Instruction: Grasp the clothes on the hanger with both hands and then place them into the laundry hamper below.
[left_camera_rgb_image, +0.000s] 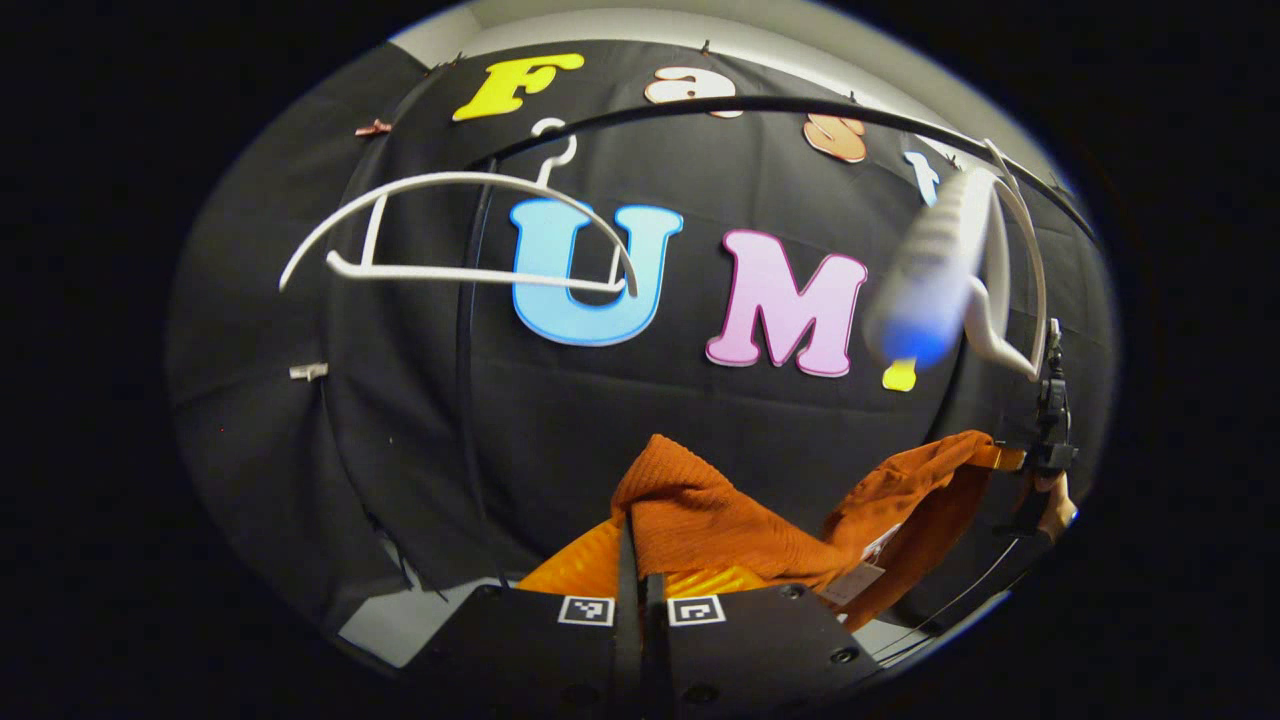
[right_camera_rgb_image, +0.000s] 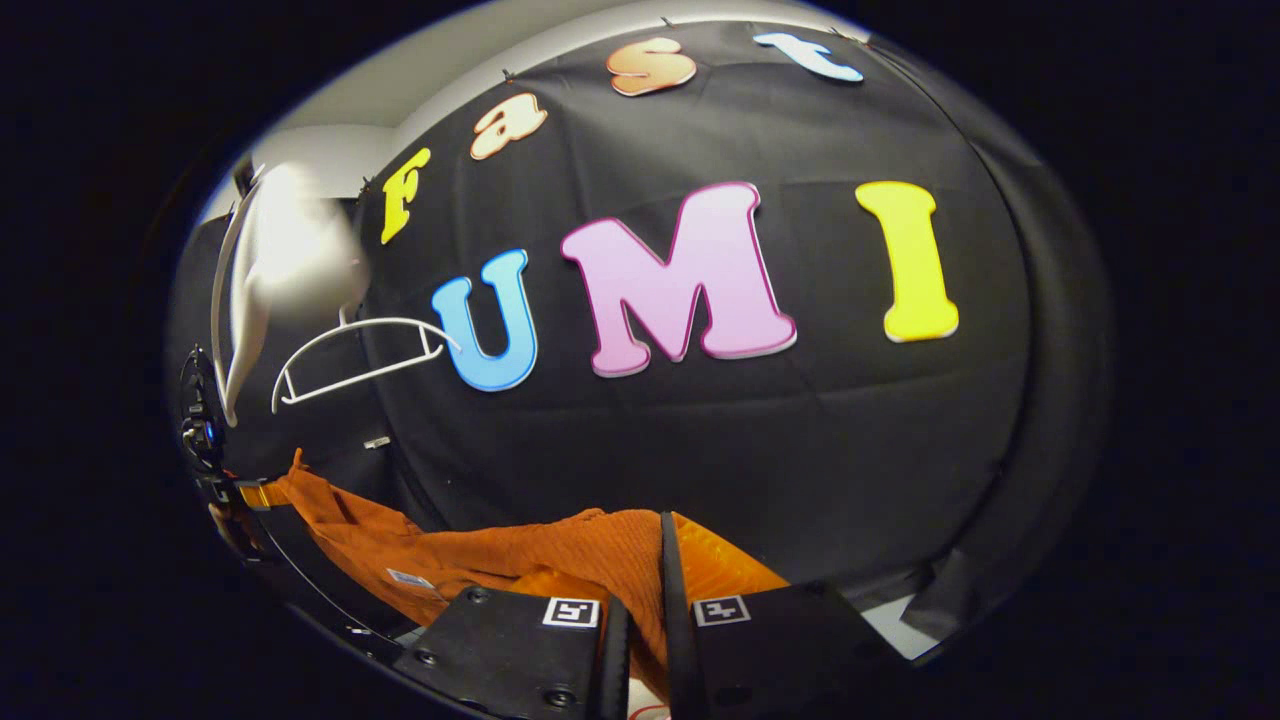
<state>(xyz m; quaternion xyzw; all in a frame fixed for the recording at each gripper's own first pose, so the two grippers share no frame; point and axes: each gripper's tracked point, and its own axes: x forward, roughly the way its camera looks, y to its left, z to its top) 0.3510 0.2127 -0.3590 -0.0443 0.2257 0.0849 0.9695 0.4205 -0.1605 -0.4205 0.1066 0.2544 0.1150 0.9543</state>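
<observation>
Orange ribbed knit garment (left_camera_rgb_image: 720, 525) stretched between both grippers, off the hangers.

In the left gripper view, the left gripper (left_camera_rgb_image: 640, 590) at bottom centre has its fingers pressed together on a fold of the cloth; a white plastic hanger (left_camera_rgb_image: 455, 235) hangs bare at upper left. In the right gripper view, the right gripper (right_camera_rgb_image: 645, 610) at bottom centre pinches the garment's other end.

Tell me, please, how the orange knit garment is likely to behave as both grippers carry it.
The orange knit garment probably stays floppy: it sags between the left gripper and the right gripper. Its ribbed weave suggests decent grip, so it seems unlikely to slip. It looks light, likely swinging freely.
</observation>
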